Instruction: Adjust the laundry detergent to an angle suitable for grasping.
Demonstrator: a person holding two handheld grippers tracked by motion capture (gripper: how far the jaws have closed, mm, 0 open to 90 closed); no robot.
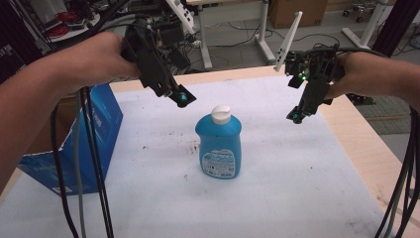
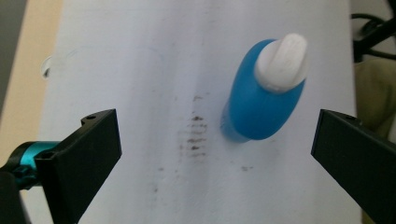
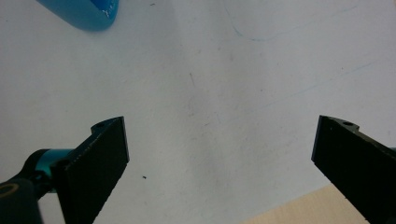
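Bottle (image 1: 218, 144): upright at tabletop (image 1: 297, 188) centre, label print unreadable.
Left gripper (image 2: 215, 140): spread wide above bottle.
Right gripper (image 3: 219, 149): spread wide, empty.
Box (image 1: 74, 144): blue, partly behind forearm.

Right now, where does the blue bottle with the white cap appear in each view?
High view: the blue bottle stands upright at the centre, on the white sheet.
Left gripper view: right of centre, seen from above, white cap towards the camera.
Right gripper view: a blue piece at the top left corner.
Shared landmark: the white sheet under it.
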